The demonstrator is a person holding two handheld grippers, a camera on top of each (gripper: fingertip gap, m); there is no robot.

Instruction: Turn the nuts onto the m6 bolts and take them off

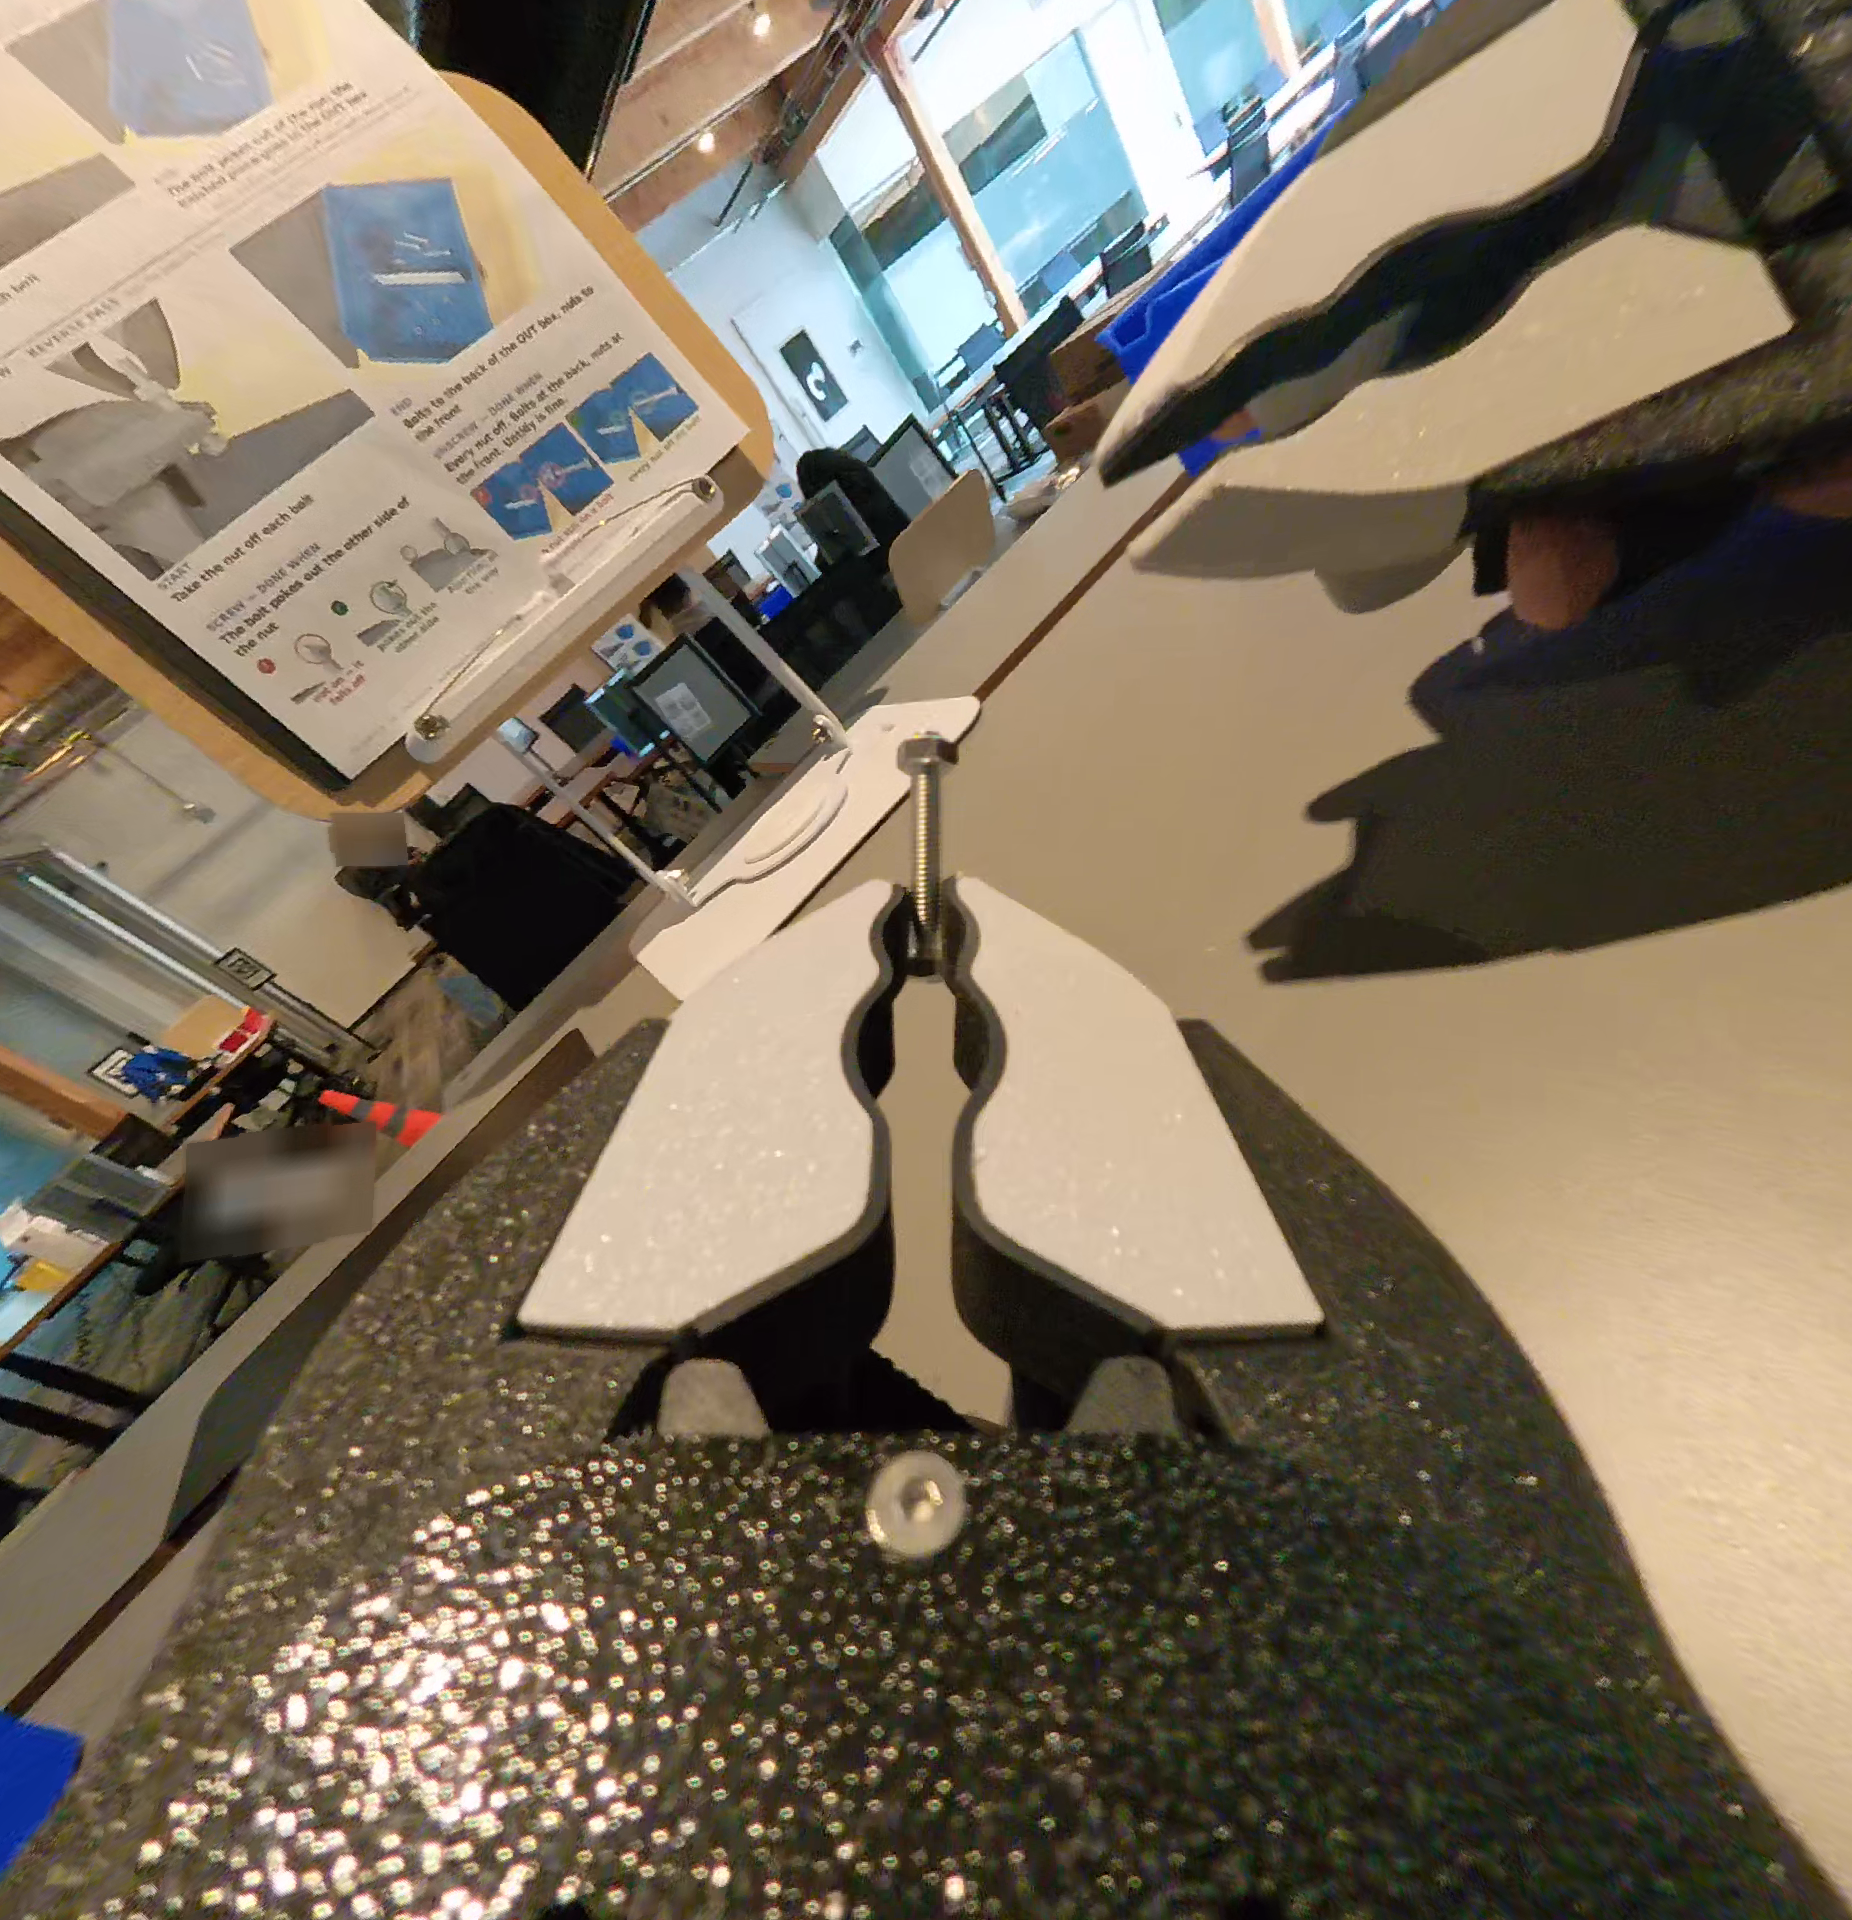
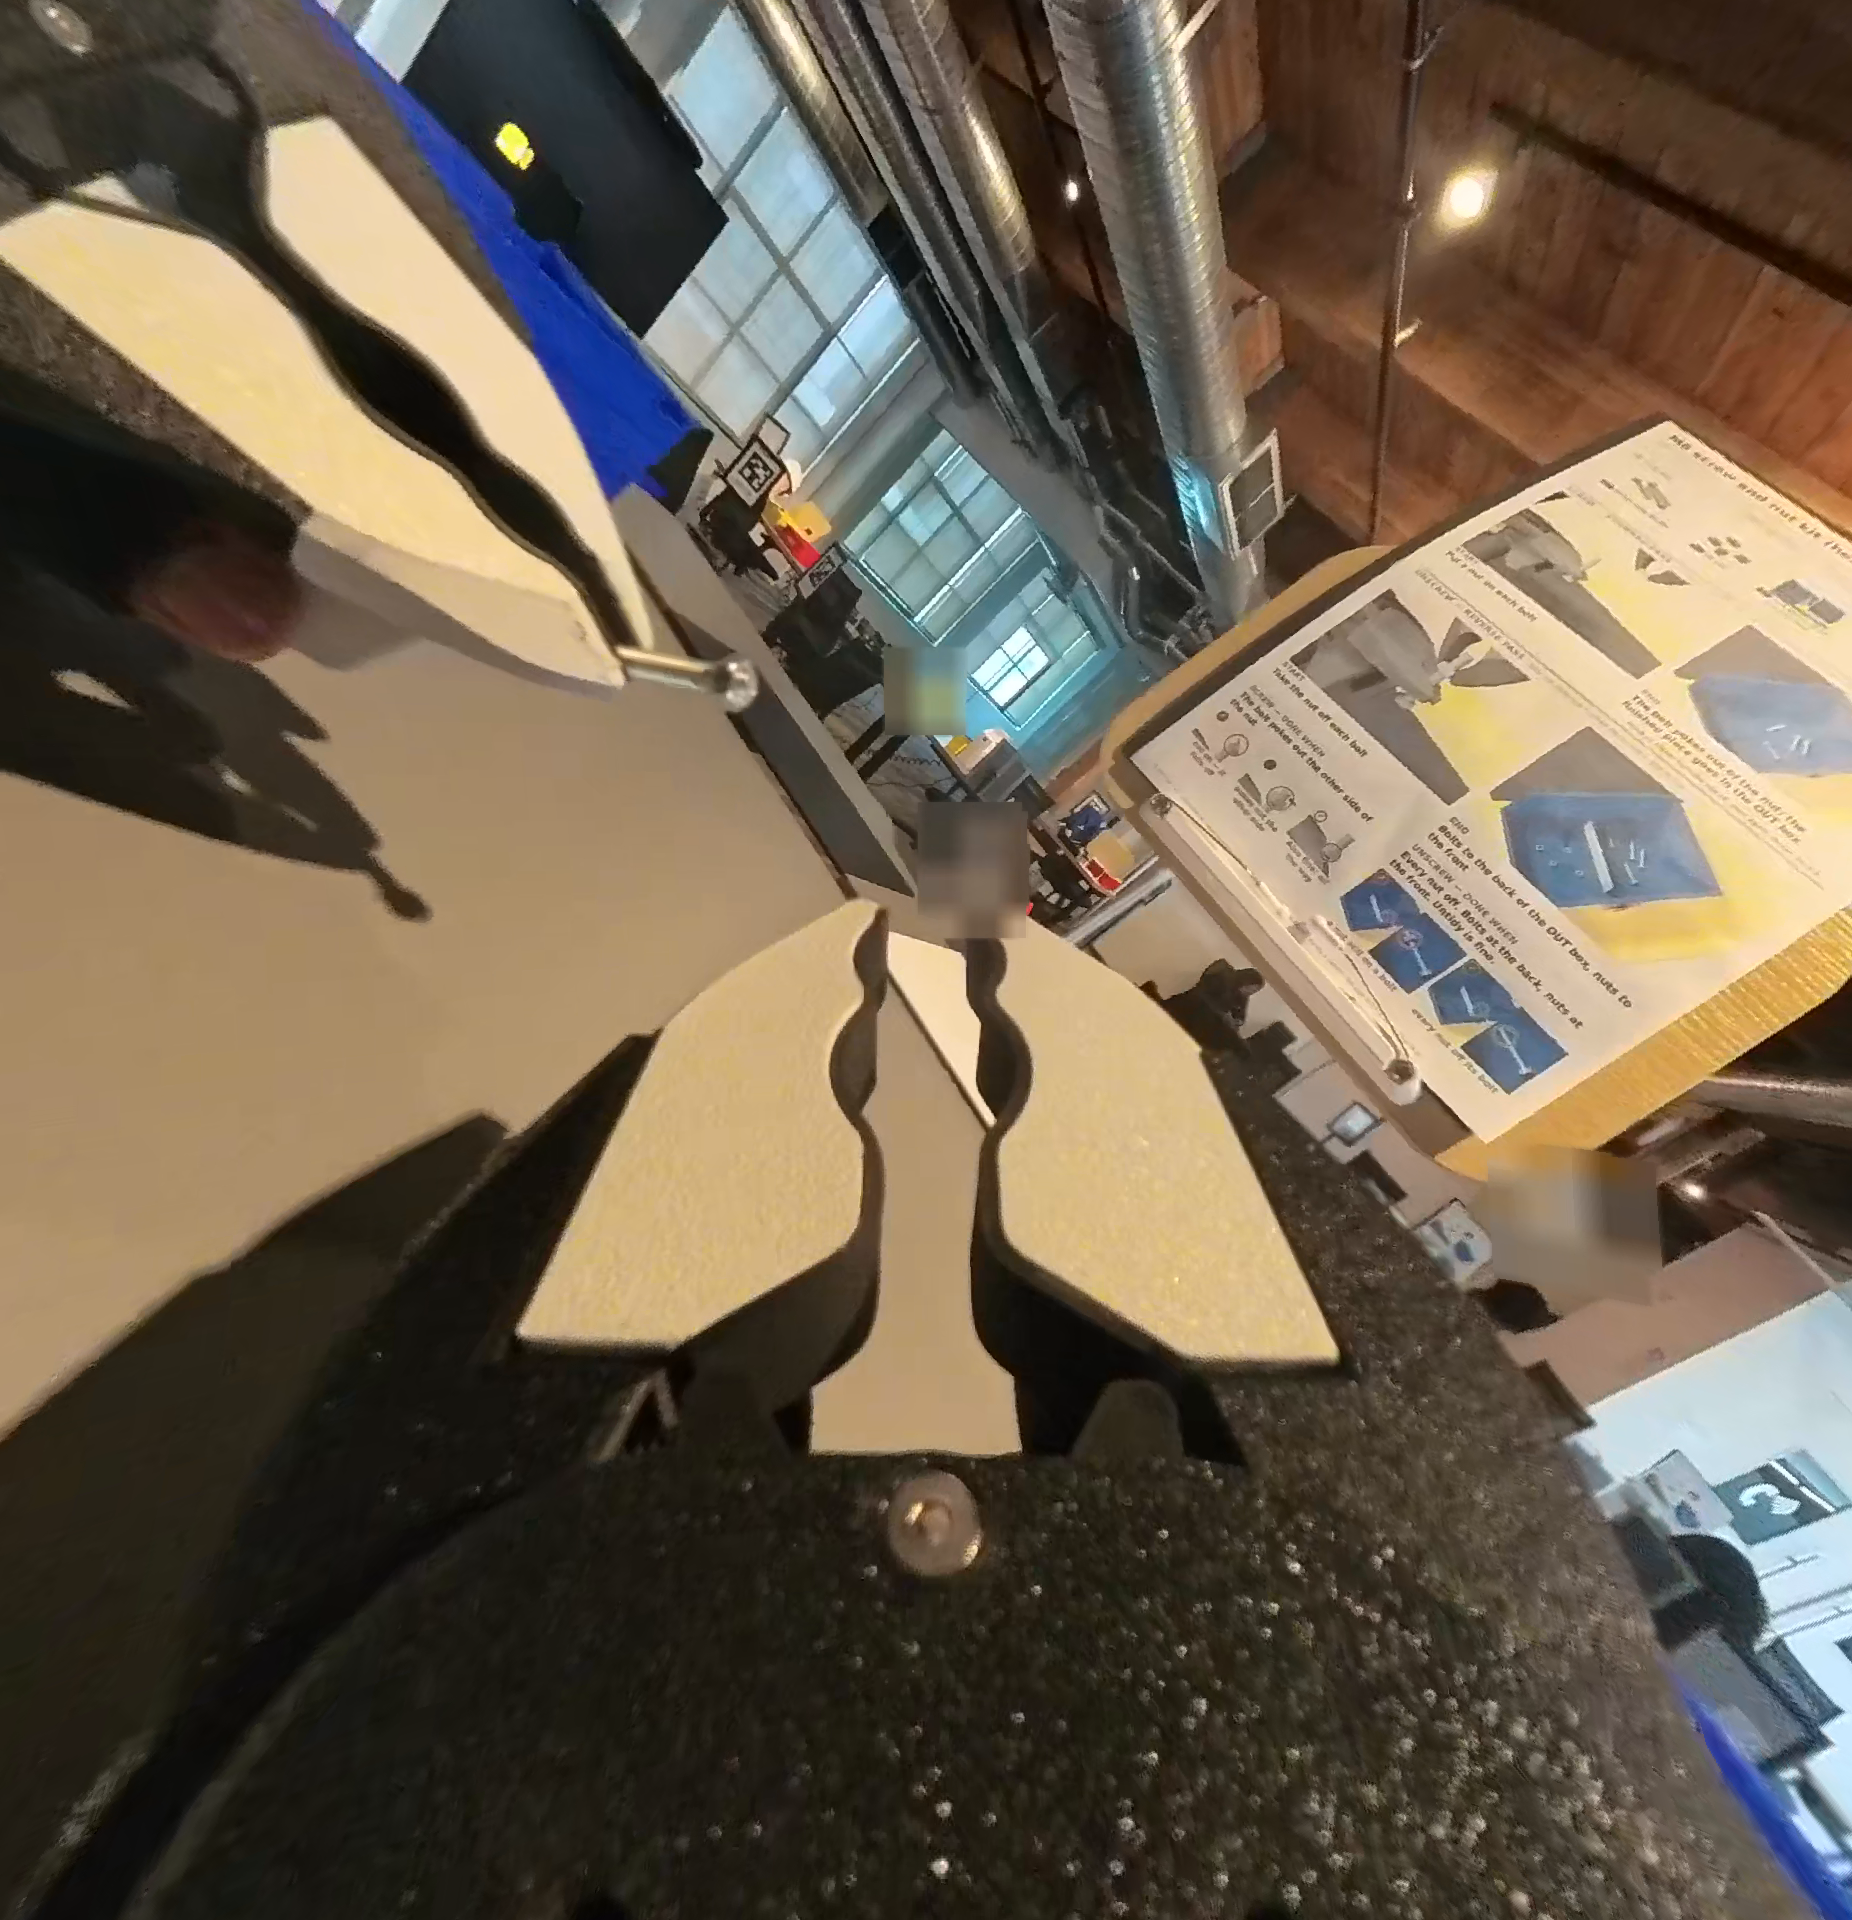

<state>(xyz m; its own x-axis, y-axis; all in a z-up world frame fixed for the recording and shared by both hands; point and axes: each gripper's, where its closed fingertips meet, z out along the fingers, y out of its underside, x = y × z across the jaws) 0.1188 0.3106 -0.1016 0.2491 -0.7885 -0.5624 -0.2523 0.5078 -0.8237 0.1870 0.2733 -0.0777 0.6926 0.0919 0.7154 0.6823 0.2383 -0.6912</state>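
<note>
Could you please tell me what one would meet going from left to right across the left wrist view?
Instruction sheet → bolt held upright at the tips of the left gripper → right gripper coming in from the upper right above the table.

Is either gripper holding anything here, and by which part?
The left gripper holds a bolt by its threaded end, head pointing away. The right gripper appears to hold nothing.
</note>
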